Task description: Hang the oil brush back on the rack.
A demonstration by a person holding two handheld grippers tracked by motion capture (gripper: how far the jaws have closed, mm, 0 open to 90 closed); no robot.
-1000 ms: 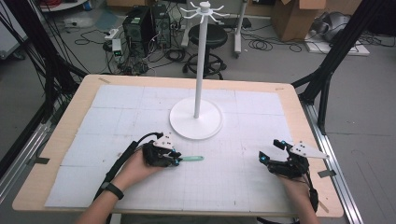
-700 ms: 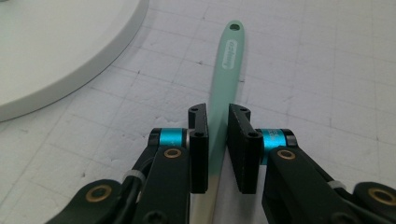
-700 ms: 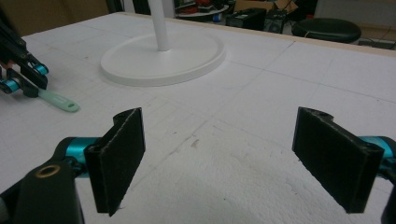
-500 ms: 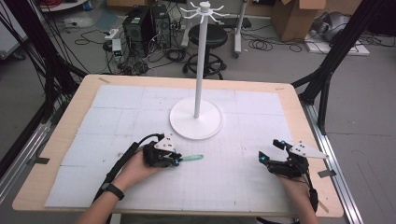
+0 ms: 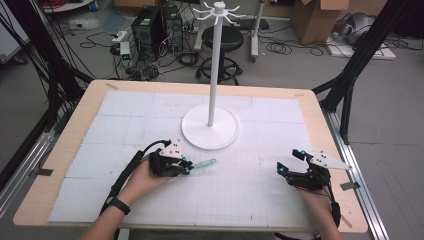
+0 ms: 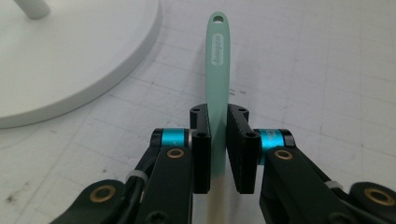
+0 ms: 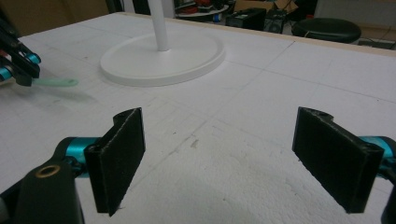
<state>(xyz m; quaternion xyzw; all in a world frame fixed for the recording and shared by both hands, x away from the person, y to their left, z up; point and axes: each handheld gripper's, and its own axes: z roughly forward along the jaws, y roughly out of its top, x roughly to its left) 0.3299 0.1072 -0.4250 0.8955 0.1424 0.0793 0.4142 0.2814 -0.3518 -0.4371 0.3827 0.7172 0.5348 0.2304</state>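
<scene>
One mint-green handle [image 6: 217, 70], one white stand [image 5: 210, 131] and two tools are showing on the surface [image 5: 90, 107]. The left tool [image 6: 218, 135] is clamping its two black pads onto the green handle partway along its length; the handle's far end, with a small hole and raised lettering too blurred to read, is pointing out past the pads toward the stand's round base. In the high view the left tool [image 5: 186, 169] is sitting low over the white gridded mat, just in front of the base, with the handle [image 5: 204, 163] sticking out to its right; whether the handle is resting on the mat or hanging slightly above it is hard to tell. The right tool [image 7: 219, 158] is standing wide open with nothing between its pads, hovering near the surface's right front corner [image 5: 283, 171]. The two tools are lying well apart, with bare mat between them. The stand's pole is rising from the middle of the surface.
</scene>
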